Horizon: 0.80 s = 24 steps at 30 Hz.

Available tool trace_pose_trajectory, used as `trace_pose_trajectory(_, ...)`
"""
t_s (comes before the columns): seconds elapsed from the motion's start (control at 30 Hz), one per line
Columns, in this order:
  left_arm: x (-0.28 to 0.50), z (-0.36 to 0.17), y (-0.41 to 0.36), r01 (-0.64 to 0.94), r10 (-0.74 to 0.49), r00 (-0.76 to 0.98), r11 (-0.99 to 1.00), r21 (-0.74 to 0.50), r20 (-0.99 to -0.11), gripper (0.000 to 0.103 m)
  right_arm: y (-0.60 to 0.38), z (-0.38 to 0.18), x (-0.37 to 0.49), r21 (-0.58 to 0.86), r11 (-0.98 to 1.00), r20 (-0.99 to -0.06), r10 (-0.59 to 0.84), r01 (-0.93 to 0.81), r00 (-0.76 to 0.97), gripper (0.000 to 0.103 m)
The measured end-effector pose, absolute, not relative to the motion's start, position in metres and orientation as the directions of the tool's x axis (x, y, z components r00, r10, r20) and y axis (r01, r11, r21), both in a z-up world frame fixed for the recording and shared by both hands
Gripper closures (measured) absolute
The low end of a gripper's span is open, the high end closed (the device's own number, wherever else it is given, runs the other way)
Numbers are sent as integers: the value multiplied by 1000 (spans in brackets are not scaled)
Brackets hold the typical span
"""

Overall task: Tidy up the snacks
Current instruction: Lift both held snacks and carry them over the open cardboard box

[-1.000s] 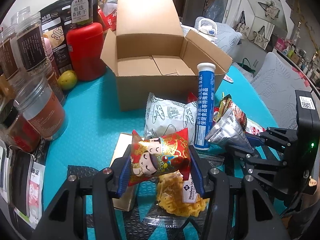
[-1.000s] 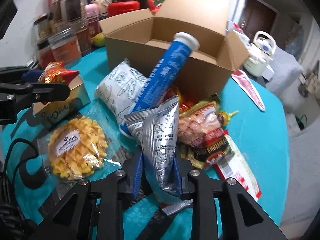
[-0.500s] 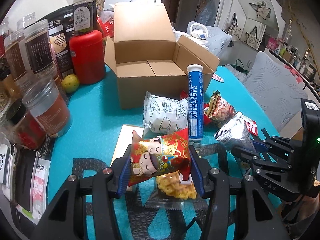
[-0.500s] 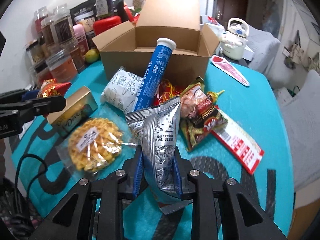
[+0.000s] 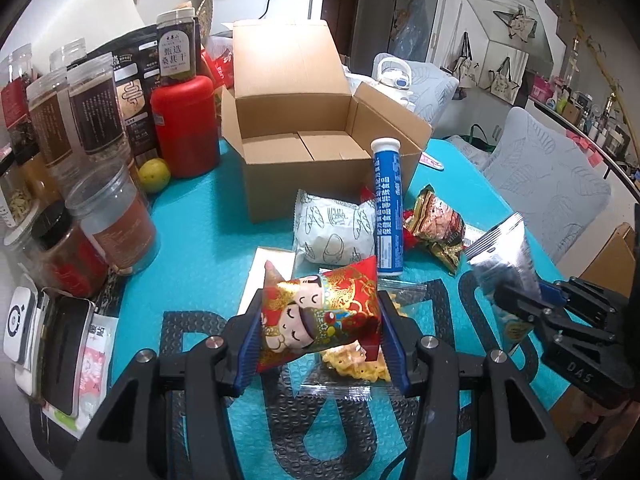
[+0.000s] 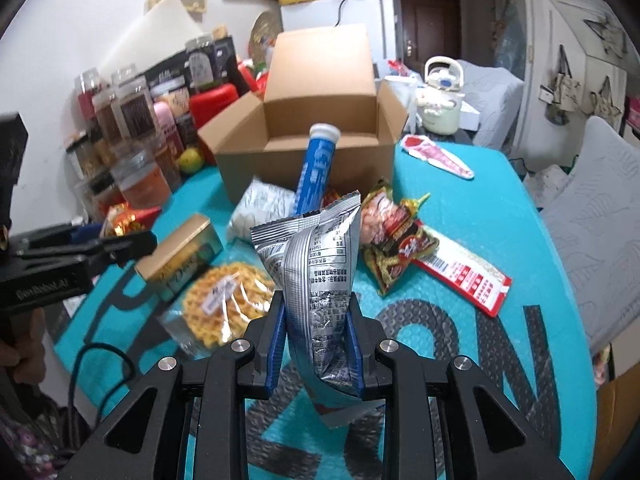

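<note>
In the left wrist view, jars [image 5: 112,216] and a red canister [image 5: 185,126] crowd the left edge of a teal table mat [image 5: 192,240], with a yellow fruit [image 5: 154,175] between them. At lower centre the left gripper [image 5: 320,330] is clamped on a red cartoon-print snack pouch [image 5: 320,312], held above a waffle packet [image 5: 356,364]. Behind, at upper centre, an open cardboard box [image 5: 304,148] stands empty, a blue tube [image 5: 387,208] leaning against its front wall beside a white bread packet [image 5: 334,232]. At right, the right gripper [image 5: 520,300] pinches a silver foil packet [image 5: 504,256] clear of the mat.

In the right wrist view, the left gripper sits at the left edge; a gold box [image 6: 180,252] lies on the mat near it. At lower centre the blue pads [image 6: 276,344] squeeze the silver packet upright. A dark spicy-snack bag [image 6: 396,240] and a red-and-white strip packet [image 6: 468,276] lie to the right
</note>
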State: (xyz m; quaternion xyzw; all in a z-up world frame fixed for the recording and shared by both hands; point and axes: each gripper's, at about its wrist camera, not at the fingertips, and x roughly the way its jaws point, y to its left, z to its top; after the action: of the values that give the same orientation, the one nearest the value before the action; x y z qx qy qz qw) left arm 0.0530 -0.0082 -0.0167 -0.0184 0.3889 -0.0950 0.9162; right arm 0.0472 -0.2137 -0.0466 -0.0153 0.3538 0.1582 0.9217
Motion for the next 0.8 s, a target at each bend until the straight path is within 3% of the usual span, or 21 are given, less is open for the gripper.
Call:
trace_pose_trajectory(0.27,70,-3,-8,178,-203,713,978,-107,-671,52,-207,-21,56,86,941,-604,310,-326,735,76)
trace_pose_trajectory(0.8,124,54,-1,173,-189,840,982,-79,-508,52,-201,29,116,55,932,-510,335,-358,792,76)
